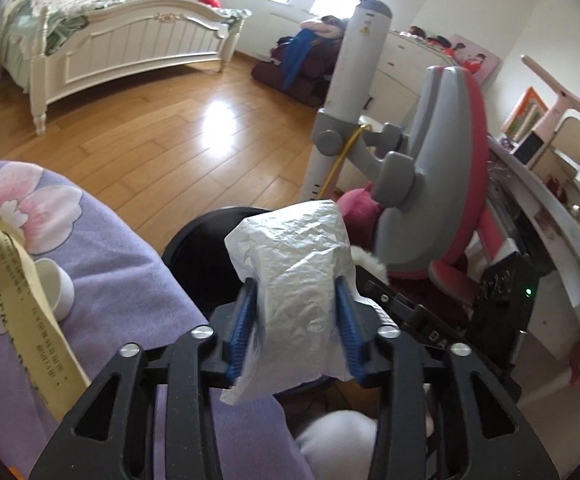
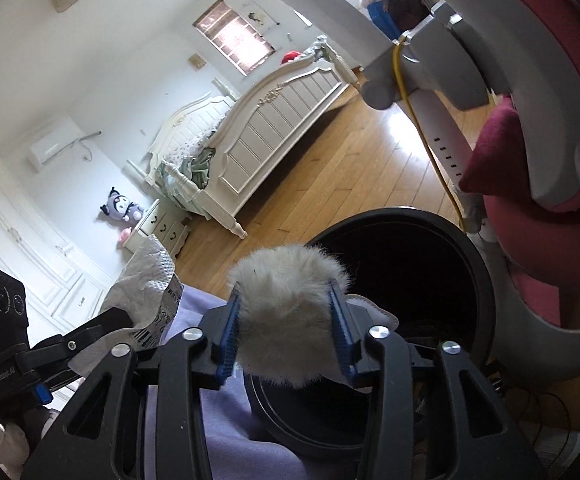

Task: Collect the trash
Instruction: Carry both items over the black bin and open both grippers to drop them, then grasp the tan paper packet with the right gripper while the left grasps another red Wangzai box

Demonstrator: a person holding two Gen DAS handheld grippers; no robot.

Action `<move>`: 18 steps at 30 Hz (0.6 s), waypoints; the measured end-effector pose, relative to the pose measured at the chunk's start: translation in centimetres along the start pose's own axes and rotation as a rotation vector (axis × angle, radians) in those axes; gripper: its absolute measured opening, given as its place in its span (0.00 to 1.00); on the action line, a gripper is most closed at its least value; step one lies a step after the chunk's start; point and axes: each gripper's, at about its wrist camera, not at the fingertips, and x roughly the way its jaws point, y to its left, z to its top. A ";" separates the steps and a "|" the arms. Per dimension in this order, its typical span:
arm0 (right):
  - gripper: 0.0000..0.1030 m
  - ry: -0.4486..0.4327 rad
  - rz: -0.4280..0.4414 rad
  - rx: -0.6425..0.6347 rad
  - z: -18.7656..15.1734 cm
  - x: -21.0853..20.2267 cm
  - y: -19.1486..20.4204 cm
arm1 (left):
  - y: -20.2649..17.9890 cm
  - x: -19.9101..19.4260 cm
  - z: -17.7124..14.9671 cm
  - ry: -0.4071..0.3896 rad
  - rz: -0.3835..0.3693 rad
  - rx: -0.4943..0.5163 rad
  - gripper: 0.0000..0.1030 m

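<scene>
Left gripper (image 1: 296,320): jaws closed partway, both blue pads (image 1: 246,326) pressing on a crumpled silvery-white wrapper (image 1: 294,272). We see it clamped at its middle, with the top end sticking far past the fingertips and the bottom end hanging near the gripper body. The wrapper sits above the near rim of the black bin (image 1: 198,248), over the edge where the purple floral blanket (image 1: 102,248) meets the bin.

Right gripper (image 2: 286,328): jaws closed partway on a grey fluffy ball (image 2: 286,300), fur bulging out between and over the blue pads (image 2: 340,332). We have it over the near-left rim of the black bin (image 2: 478,276); the bin's dark opening lies just to the right and far side of the ball. Bin contents we cannot tell, too dark.

In the right wrist view the left gripper (image 2: 102,324) shows at the left with the wrapper (image 2: 146,284), printed barcode visible on its lower edge, just beside the fluffy ball but apart from it.

On the blanket, left of the left gripper: a long yellowish paper strip (image 1: 26,304) with printed text, lying across a small white cup (image 1: 58,284) on its side.

Right of the bin: pink-and-grey chair (image 1: 446,168) on a white post. Far side: wooden floor (image 1: 178,136) and a white bed (image 1: 130,40).
</scene>
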 end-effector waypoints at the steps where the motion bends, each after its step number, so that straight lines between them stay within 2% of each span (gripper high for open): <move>1: 0.59 0.007 -0.002 0.016 0.1 0.1 -0.3 | -0.2 0.2 0.2 0.002 0.008 -0.003 0.54; 3: 0.72 0.006 -0.006 0.023 0.0 -0.2 -0.7 | -0.4 -0.7 0.3 -0.018 0.017 -0.005 0.71; 4: 0.74 -0.001 -0.002 0.015 0.0 -0.4 -0.5 | -0.5 -1.2 0.3 -0.035 0.023 0.001 0.72; 12: 0.74 0.027 0.026 -0.061 -0.8 -0.7 2.2 | 0.6 -7.9 -0.5 -0.121 0.074 0.007 0.73; 13: 0.74 0.031 0.030 -0.072 -0.9 -0.7 2.8 | 1.0 -9.0 -0.7 -0.137 0.085 0.002 0.73; 15: 0.74 0.043 0.042 -0.097 -1.2 -0.6 4.1 | 2.1 -10.9 -1.1 -0.168 0.104 -0.015 0.79; 18: 0.74 0.065 0.056 -0.146 -1.8 -0.3 6.3 | 5.5 -14.8 -2.0 -0.212 0.148 -0.077 0.79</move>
